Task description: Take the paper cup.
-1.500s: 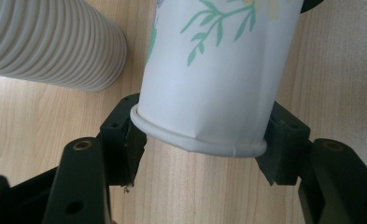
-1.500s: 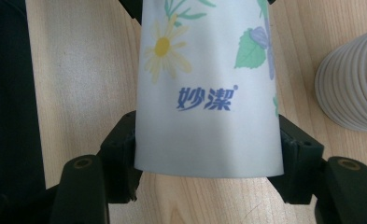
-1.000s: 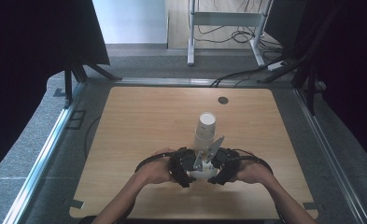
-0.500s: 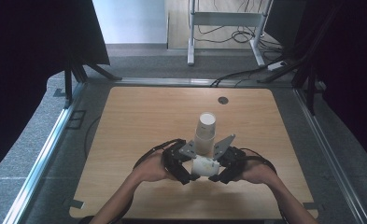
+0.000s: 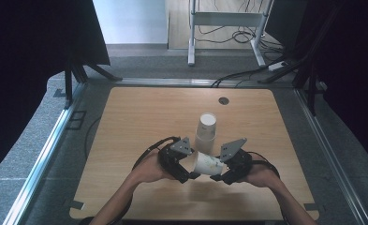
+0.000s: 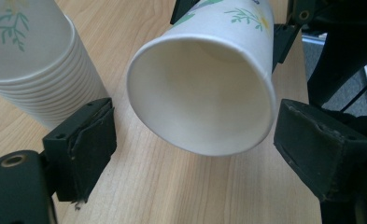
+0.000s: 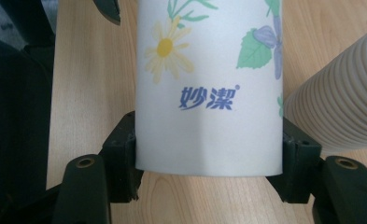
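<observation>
R tongs (image 7: 209,175) clamped on paper cup (image 7: 209,84) base, cup sideways over bench (image 5: 139,117). L tongs (image 6: 193,144) just opened, pads clear of rim. Cup stack (image 5: 206,126) beside.

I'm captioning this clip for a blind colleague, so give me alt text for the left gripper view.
A floral paper cup lies sideways with its open mouth toward the camera, held at its far end by the right gripper. The open left gripper flanks its rim without touching, over a wooden table. A stack of paper cups stands at upper left.
</observation>
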The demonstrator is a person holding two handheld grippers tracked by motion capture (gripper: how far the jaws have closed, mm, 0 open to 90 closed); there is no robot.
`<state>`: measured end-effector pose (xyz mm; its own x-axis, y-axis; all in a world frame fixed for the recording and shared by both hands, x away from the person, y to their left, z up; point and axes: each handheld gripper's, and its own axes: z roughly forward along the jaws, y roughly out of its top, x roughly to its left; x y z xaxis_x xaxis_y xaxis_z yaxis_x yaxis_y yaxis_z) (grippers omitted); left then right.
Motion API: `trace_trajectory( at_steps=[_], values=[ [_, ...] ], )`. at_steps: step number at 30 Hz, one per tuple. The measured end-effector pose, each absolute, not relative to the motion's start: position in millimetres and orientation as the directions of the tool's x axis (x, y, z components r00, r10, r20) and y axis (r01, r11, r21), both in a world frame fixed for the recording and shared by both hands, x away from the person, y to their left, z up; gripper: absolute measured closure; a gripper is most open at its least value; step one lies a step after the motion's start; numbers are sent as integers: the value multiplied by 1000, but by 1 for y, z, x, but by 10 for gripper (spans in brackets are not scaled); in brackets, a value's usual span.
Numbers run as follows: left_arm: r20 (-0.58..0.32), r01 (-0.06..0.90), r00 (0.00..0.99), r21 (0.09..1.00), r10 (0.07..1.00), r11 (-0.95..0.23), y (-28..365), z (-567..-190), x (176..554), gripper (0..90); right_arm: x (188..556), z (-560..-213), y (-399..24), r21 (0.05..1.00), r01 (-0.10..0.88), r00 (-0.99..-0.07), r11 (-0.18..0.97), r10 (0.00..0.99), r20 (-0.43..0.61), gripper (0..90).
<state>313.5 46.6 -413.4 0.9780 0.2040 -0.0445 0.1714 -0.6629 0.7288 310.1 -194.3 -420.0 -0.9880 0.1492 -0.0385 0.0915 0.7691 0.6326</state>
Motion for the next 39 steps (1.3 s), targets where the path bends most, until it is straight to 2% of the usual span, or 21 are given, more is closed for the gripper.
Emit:
trace_trajectory(
  at_steps=[12, 21, 28, 39],
  values=[
    [-84, 181, 980, 756, 181, -630, 45, -417, 314, 140, 305, -433, -202, 709, 44, -990, 704, 124, -61, 368],
    [-126, 202, 978, 773, 166, -601, 45, -419, 316, 162, 304, -437, -204, 733, 14, -990, 681, 112, -85, 368],
    [-150, 211, 977, 788, 152, -578, 45, -419, 317, 225, 303, -437, -204, 742, -4, -991, 670, 99, -94, 369],
    [-114, 184, 982, 784, 153, -593, 46, -419, 315, 310, 307, -439, -202, 721, -1, -992, 693, 88, -86, 369]
  ],
)
